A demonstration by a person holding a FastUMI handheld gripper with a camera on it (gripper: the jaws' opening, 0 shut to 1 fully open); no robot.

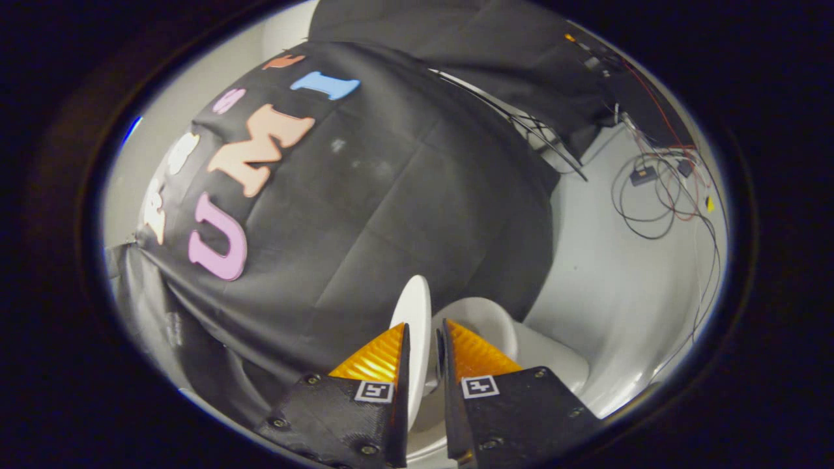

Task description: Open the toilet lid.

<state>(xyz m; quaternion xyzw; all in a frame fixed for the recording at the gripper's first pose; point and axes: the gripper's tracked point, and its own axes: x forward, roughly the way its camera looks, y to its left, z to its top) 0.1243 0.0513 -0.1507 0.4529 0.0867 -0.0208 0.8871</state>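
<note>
The white toilet lid (412, 301) stands raised, and I see it edge-on as a thin white disc rising between my fingers. My gripper (425, 324) is shut on the lid, one finger on each face near its rim. Just right of the lid, beyond the right finger, sits the rounded white toilet seat (485, 319), with the toilet's white body (554, 361) behind it. The black cloth wall lies beyond the lid.
The black booth wall (391, 208) stands close behind the toilet. To the right, loose cables (658, 195) and a small black box (644, 174) lie on the white floor (606, 280).
</note>
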